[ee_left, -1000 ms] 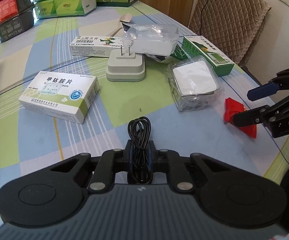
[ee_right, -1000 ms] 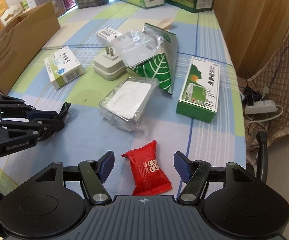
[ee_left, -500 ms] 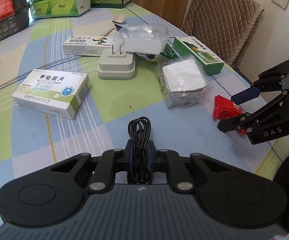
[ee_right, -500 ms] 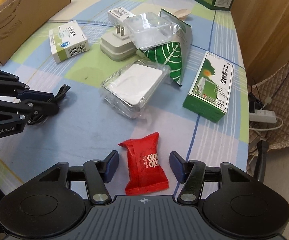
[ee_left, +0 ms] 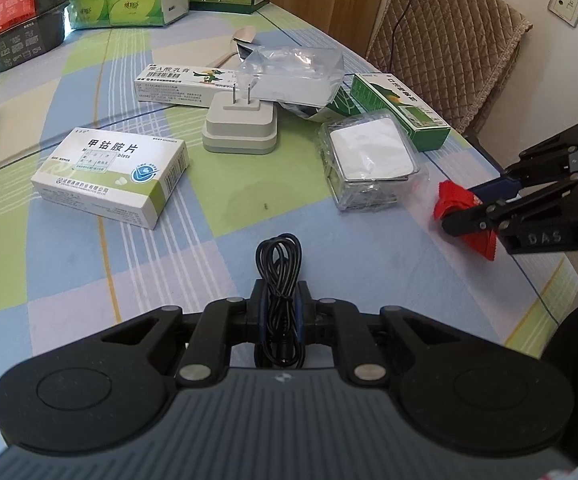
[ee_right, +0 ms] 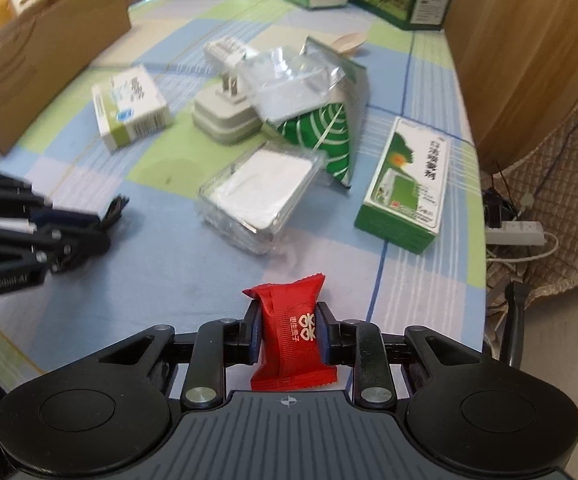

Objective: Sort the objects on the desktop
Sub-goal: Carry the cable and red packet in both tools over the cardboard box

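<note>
Grippers are both squeezing things: the right gripper (ee_right: 288, 330) is pinching the small red crinkly candy packet (ee_right: 291, 334) lengthwise, the left gripper (ee_left: 280, 312) the black coiled cable (ee_left: 279, 276), with the brown cardboard box (ee_right: 45, 76) lying far left.

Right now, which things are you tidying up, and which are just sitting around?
Being sorted:
red packet in the right gripper
black cable in the left gripper
white box
green box
charger

Just sitting around:
chair
power strip
</note>
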Tool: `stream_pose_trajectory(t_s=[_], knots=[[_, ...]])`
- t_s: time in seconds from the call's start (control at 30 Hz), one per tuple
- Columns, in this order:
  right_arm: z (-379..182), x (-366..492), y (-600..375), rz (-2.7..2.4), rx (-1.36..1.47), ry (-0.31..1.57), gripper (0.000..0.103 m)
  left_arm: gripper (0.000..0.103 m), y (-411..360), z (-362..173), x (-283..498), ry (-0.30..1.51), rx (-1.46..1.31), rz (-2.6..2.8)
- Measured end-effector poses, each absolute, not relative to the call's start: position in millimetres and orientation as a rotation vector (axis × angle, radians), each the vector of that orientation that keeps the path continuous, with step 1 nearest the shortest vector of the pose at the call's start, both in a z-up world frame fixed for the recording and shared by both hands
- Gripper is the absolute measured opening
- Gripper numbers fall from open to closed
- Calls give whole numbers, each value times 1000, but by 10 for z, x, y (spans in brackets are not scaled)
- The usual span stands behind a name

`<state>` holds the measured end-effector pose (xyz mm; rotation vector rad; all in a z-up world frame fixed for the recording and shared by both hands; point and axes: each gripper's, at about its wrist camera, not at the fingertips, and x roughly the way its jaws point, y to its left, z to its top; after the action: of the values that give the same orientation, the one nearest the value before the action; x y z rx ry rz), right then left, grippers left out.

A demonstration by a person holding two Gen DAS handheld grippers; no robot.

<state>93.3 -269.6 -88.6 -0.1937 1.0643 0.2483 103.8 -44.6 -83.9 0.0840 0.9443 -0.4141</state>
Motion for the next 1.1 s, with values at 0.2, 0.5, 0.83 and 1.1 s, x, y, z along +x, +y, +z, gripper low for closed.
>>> stream_pose_trajectory(t_s=[0.2, 0.5, 0.83, 1.1], knots=[[-741, 849, -2679, 239, -120, 1026, 24, 10, -412, -743, 977, 936, 81, -405], [-573, 684, -2585, 225, -54, 1003, 24, 10, -392, -513, 874, 911, 83, -391], [-398, 502, -2401, 168, -39, 976, 24, 10, -304, -267, 733, 897, 66, -369], [-261, 455, -2209, 191, -78, 954, 24, 10, -190, -94, 656, 880, 66, -357]])
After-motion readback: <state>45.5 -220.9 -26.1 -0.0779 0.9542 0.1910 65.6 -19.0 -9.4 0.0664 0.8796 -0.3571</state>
